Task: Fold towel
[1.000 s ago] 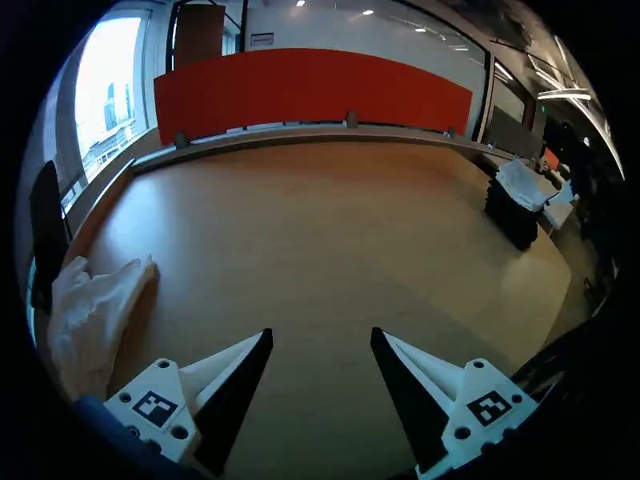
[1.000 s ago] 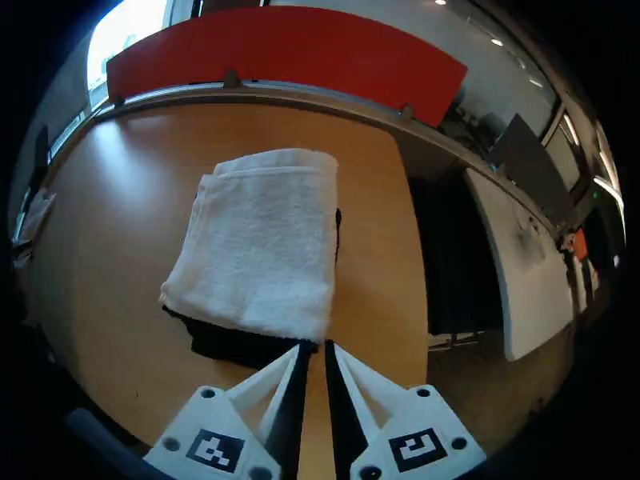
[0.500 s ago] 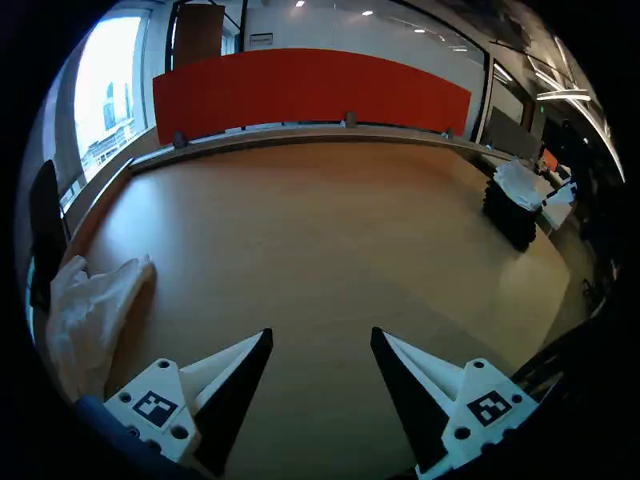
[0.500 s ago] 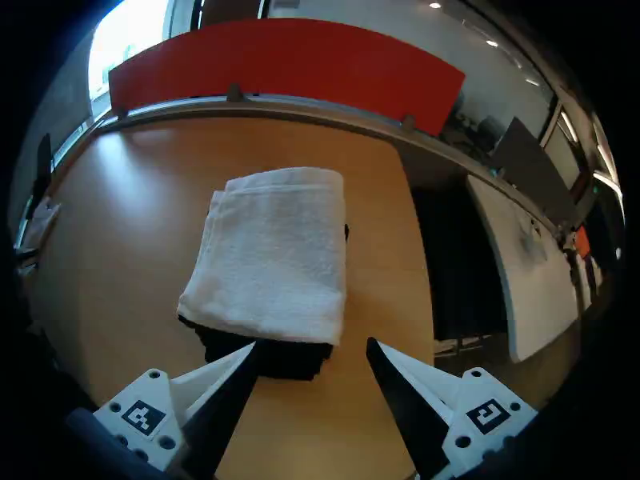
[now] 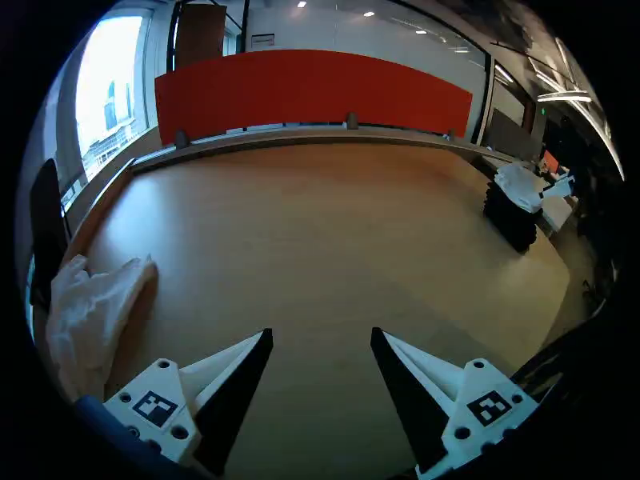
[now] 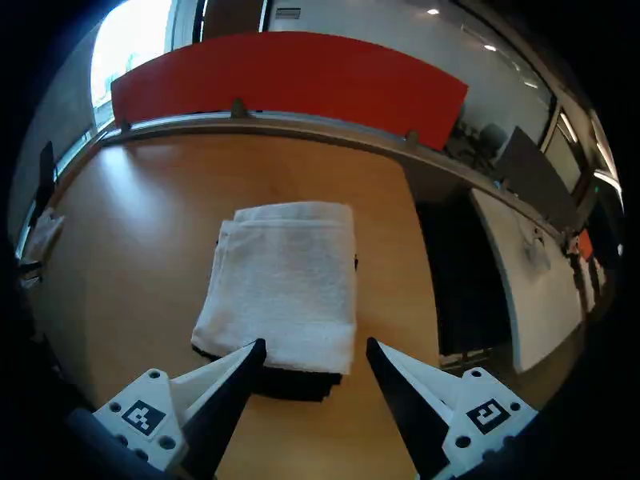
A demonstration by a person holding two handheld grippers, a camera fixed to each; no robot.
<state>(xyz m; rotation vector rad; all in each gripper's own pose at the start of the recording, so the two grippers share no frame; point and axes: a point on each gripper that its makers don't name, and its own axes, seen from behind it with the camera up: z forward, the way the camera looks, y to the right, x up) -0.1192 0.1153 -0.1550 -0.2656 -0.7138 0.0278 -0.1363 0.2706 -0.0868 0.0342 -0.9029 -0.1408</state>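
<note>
1. The left gripper (image 5: 320, 330) has its jaws wide apart, with nothing between them but bare table.
2. The right gripper (image 6: 316, 342) is also spread apart and clamps nothing. The near edge of the towel (image 6: 280, 284) shows in the gap between its two tips.
3. The fingers (image 5: 232, 380) are wedge-shaped, of white plastic with black inner faces, and each one carries a square black-and-white marker (image 5: 154, 408).
4. The towel is white and has a soft, looped texture. It is folded into a thick, neat rectangle with rounded fold edges on the far side.
5. It lies on top of a dark pile (image 6: 300, 384) of flat folded cloth, and this pile sticks out a little on the near side.
6. Both lie on a wooden table (image 6: 136, 232) that is smooth and light brown, near its right edge.
7. In the left gripper view the same towel and dark pile (image 5: 512, 216) appear far off on the right, small.
8. A crumpled white thing (image 5: 88, 308) lies at the left edge of the table. I cannot tell whether it is cloth or thin plastic.
9. A long red panel (image 5: 312, 88) stands upright along the far edge of the table, and beside it there is a bright window (image 5: 104, 96).
10. Nothing stands between the right gripper and the towel.
</note>
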